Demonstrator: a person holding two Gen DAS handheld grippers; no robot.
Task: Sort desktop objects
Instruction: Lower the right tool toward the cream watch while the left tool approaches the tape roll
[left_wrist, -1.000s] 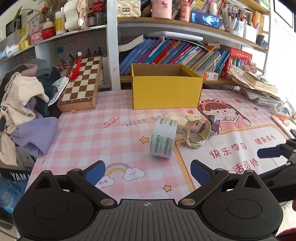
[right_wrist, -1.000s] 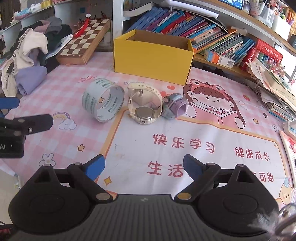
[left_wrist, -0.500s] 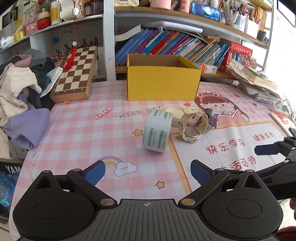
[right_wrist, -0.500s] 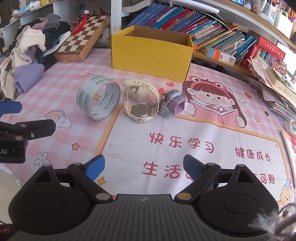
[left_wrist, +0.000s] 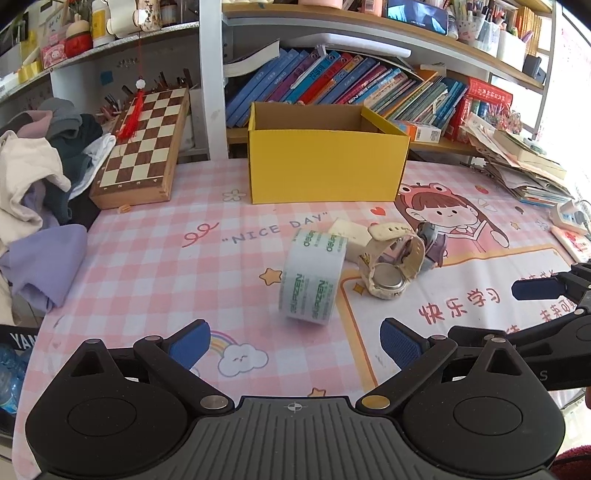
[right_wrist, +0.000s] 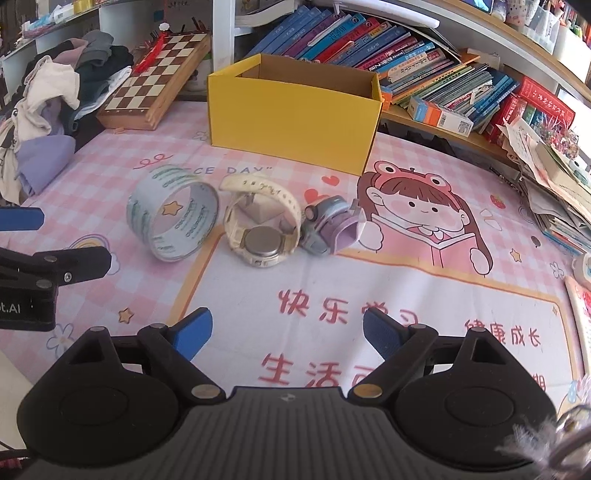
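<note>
A roll of clear tape (left_wrist: 313, 277) (right_wrist: 173, 212) stands on edge on the pink mat. Right of it lies a cream wristwatch (left_wrist: 391, 265) (right_wrist: 260, 229), a small cream block (left_wrist: 347, 233) behind it, and a purple-grey toy (left_wrist: 433, 243) (right_wrist: 331, 226). An open yellow box (left_wrist: 327, 168) (right_wrist: 295, 114) stands behind them. My left gripper (left_wrist: 295, 341) is open and empty, just in front of the tape. My right gripper (right_wrist: 287, 332) is open and empty, in front of the watch and toy.
A chessboard (left_wrist: 144, 147) leans at the back left beside a pile of clothes (left_wrist: 33, 184). Bookshelves (left_wrist: 351, 85) run behind the box. Stacked papers (left_wrist: 524, 173) lie at the right edge. The mat (right_wrist: 406, 295) carries printed pictures.
Both grippers have drawn a little nearer the objects; the tape, watch and toy now sit larger and lower in view. Both stay open. Nothing on the mat has moved.
</note>
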